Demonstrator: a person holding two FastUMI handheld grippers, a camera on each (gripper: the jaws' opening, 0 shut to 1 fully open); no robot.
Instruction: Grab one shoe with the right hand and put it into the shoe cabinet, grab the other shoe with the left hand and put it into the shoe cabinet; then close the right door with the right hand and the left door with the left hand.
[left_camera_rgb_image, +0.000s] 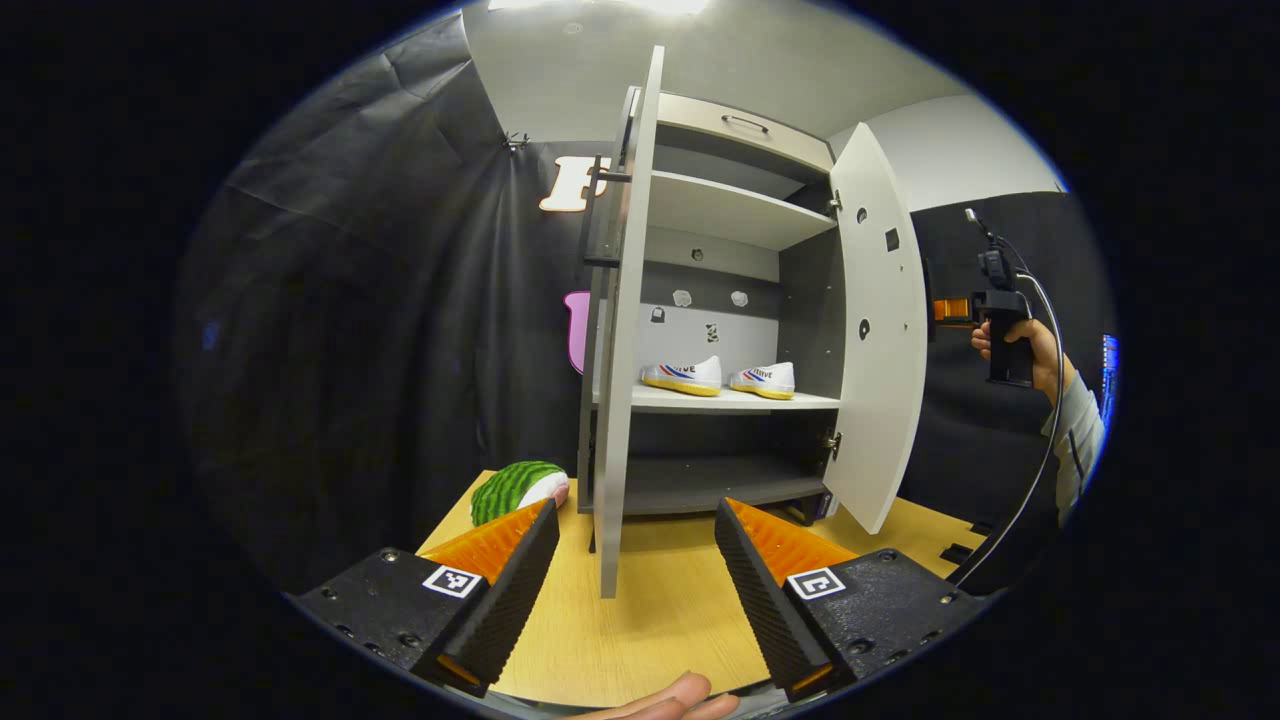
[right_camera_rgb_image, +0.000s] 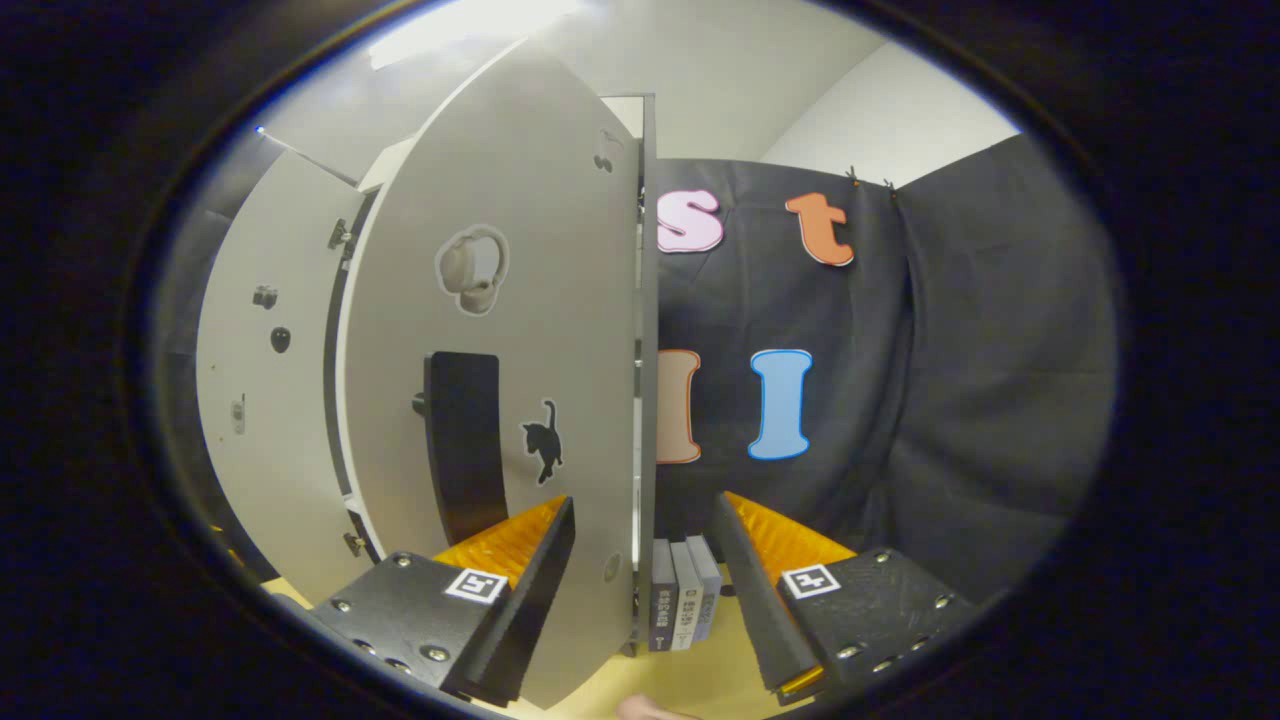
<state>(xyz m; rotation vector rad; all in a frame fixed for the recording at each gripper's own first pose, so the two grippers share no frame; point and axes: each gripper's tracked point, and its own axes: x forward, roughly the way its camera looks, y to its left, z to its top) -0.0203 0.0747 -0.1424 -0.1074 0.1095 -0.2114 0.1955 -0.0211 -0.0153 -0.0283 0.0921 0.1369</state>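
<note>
Left gripper view. Our left gripper (left_camera_rgb_image: 635, 560) stands wide apart and empty, with the left door (left_camera_rgb_image: 628, 330) seen edge-on just ahead, its lower edge falling between the fingers. Past that edge, inside the cabinet (left_camera_rgb_image: 740, 215), both shoes (left_camera_rgb_image: 683, 376) (left_camera_rgb_image: 765, 380) sit side by side on the middle shelf (left_camera_rgb_image: 735, 400): white canvas, yellow soles, striped sides. We judge the loading done and only the doors left. The right door (left_camera_rgb_image: 880, 330) hangs open beyond and to the right; farther right a hand (left_camera_rgb_image: 1015, 350) holds the right gripper behind that door. A green striped ball (left_camera_rgb_image: 515, 490) lies on the table (left_camera_rgb_image: 650, 620) just beyond our left finger.

Right gripper view. Our right gripper (right_camera_rgb_image: 640, 570) is also wide and holding nothing. The right door's (right_camera_rgb_image: 500, 400) free edge runs straight up between the fingers, its outer face to the left of centre with a dark bar handle (right_camera_rgb_image: 463, 440) and a cat sticker (right_camera_rgb_image: 543, 450). The left door (right_camera_rgb_image: 265, 400) shows farther left. Some books (right_camera_rgb_image: 680, 600) stand on the table just beyond the edge.

Handling, our judgement: the doors are stiff, light panels on hinges and should swing with little force. Best pushed flat on the outer face near the free edge or handle, not pinched; the smooth face may let a finger slide.
</note>
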